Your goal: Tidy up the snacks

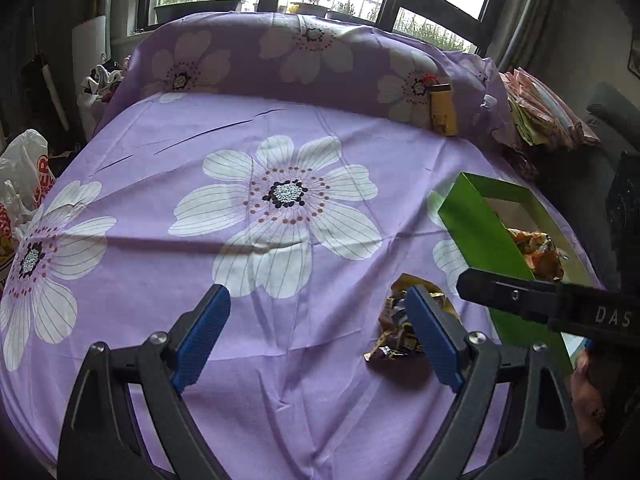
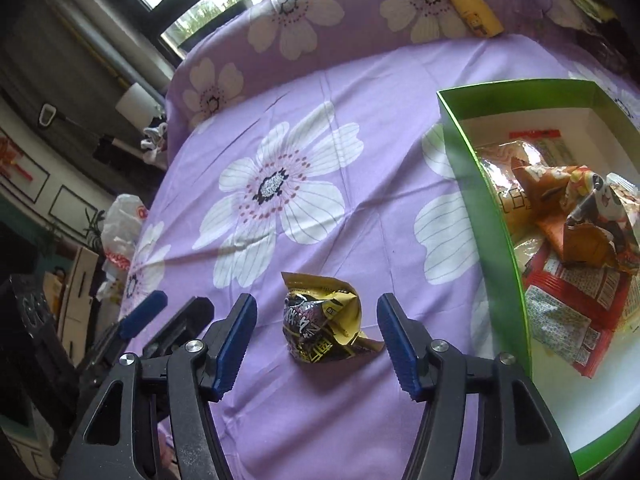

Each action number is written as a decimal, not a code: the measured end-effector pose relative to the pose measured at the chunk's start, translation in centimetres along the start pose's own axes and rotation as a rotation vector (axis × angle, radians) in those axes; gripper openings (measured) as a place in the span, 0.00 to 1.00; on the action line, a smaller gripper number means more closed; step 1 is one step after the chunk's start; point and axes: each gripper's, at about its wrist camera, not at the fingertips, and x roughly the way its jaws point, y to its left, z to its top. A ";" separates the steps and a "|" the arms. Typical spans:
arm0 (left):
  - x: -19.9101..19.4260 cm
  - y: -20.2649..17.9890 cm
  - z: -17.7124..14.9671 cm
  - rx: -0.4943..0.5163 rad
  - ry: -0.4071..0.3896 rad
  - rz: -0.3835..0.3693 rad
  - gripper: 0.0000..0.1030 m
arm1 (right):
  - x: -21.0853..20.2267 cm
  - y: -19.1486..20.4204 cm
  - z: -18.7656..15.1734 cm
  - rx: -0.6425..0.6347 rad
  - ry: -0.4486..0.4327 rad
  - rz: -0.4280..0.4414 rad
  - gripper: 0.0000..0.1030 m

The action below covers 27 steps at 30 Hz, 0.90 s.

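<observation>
Landmark: the green box (image 2: 486,216), open at the top, standing on the purple flowered sheet (image 2: 320,92).
Loose snack: a crumpled yellow and black snack packet (image 2: 326,320) lies on the sheet just to the left of the green box, apart from its wall.
Box contents: orange and red snack packets (image 2: 572,216) are piled inside the green box, against its near left wall; part of the white floor of the box is bare.
Right tongs: the right gripper (image 2: 316,340) is wide open, holding nothing; its blue pads (image 2: 400,344) stand on either side of the yellow and black packet, not touching it.
Left tongs: the left gripper (image 1: 316,336) is also wide open and holds nothing; it hangs over the sheet left of the green box, and its right-hand pad (image 1: 430,332) overlaps the loose packet in its own view, contact not clear.
Far from the box: a yellow tube (image 2: 476,12) lies on the raised flowered fold beyond the green box.
Off the sheet: a white plastic bag (image 1: 24,184) sits well to the left of the box, past the sheet's edge.
</observation>
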 end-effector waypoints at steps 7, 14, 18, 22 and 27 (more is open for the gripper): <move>1.6 -1.6 -1.2 -0.001 0.062 -0.155 0.87 | -0.2 -0.6 -0.1 0.022 -0.025 0.082 0.61; 3.8 -2.2 -2.2 -0.014 0.109 -0.235 0.84 | 2.0 -0.4 -0.5 0.013 0.003 0.087 0.59; 4.5 -2.2 -2.4 -0.022 0.121 -0.265 0.77 | 3.3 -0.7 -0.7 0.016 0.018 0.069 0.51; 5.0 -2.0 -2.5 -0.038 0.125 -0.293 0.71 | 3.5 -0.9 -0.7 0.002 0.003 0.061 0.48; 5.5 -2.0 -2.5 -0.043 0.127 -0.288 0.67 | 3.7 -1.1 -0.6 0.003 -0.003 0.042 0.48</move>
